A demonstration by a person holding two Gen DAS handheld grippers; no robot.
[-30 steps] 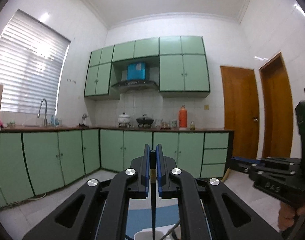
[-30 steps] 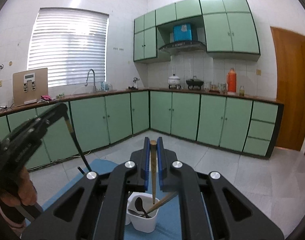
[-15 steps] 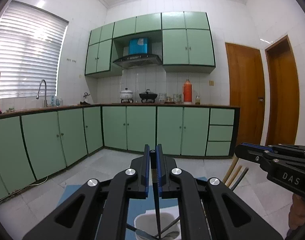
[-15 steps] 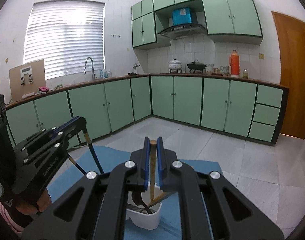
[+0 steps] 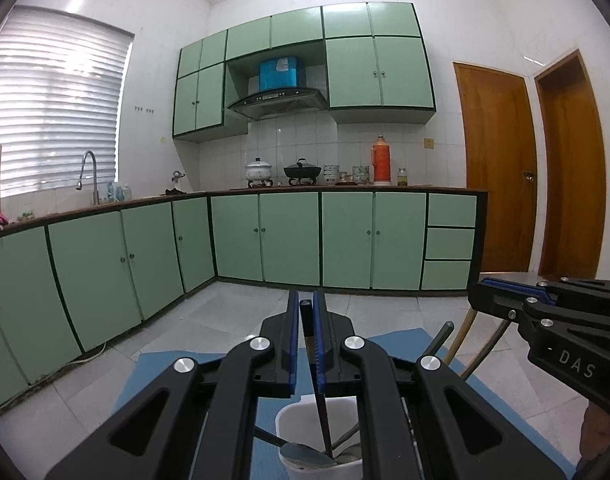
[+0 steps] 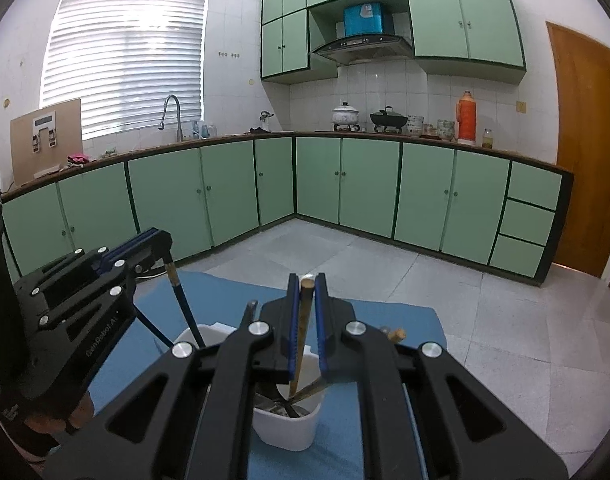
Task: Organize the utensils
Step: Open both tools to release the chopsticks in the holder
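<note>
Both claws are lowering utensils into the white holder (image 6: 289,426): left claw (image 5: 306,344) grasping a dark chopstick (image 5: 319,396), right claw (image 6: 306,322) grasping a wooden one (image 6: 303,332); next, probably releasing them.

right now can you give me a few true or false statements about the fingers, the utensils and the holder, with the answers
1. The left gripper has its fingers closed on a dark chopstick. True.
2. The right gripper holds a metal spoon. False: it grips a wooden chopstick.
3. The lower end of each held chopstick is down inside the white holder. True.
4. The white holder has nothing else in it. False: a spoon and other utensils already lie inside.
5. The holder stands on a blue mat. True.
6. The holder sits on the kitchen counter. False: the counter is far behind, across the floor.
</note>
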